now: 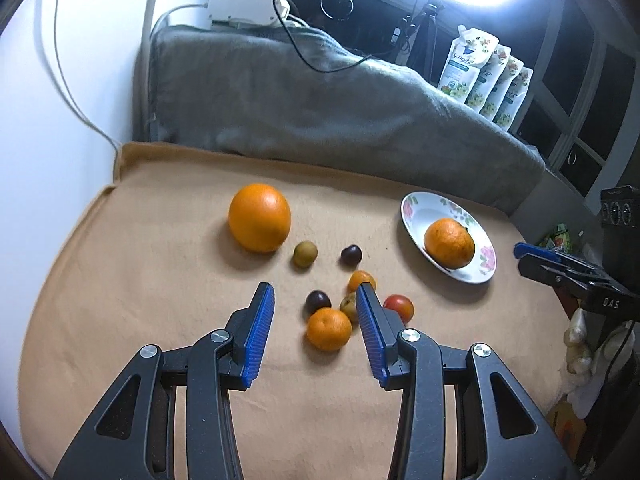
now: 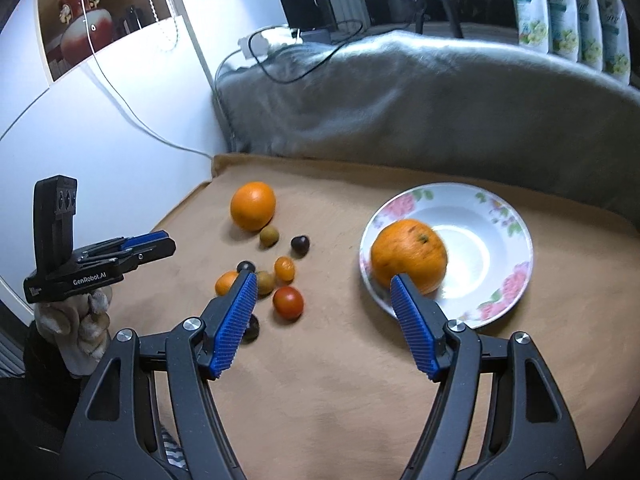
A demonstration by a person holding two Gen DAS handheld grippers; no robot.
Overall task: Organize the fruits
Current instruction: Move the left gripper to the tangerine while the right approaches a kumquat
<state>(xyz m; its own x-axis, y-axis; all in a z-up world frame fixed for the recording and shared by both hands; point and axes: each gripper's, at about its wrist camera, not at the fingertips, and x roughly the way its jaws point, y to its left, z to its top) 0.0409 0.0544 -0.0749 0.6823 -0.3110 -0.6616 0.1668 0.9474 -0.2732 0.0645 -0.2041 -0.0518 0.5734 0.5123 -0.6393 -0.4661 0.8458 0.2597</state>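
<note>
A flowered white plate (image 1: 416,216) (image 2: 500,248) at the right holds one orange (image 1: 449,243) (image 2: 408,255). A big orange (image 1: 259,217) (image 2: 253,205) lies on the tan cloth at the back. Several small fruits lie in the middle: a mandarin (image 1: 329,329) (image 2: 225,282), a red tomato (image 1: 399,306) (image 2: 288,301), dark plums (image 1: 351,255), a green fruit (image 1: 305,254). My left gripper (image 1: 316,297) is open and empty above the cluster. My right gripper (image 2: 322,286) is open and empty, between the cluster and the plate.
A grey blanket (image 1: 320,104) is heaped along the back of the tan cloth (image 1: 160,280). A white wall stands at the left. Refill pouches (image 1: 484,76) line the back right. A power strip (image 1: 244,8) with cables sits behind the blanket.
</note>
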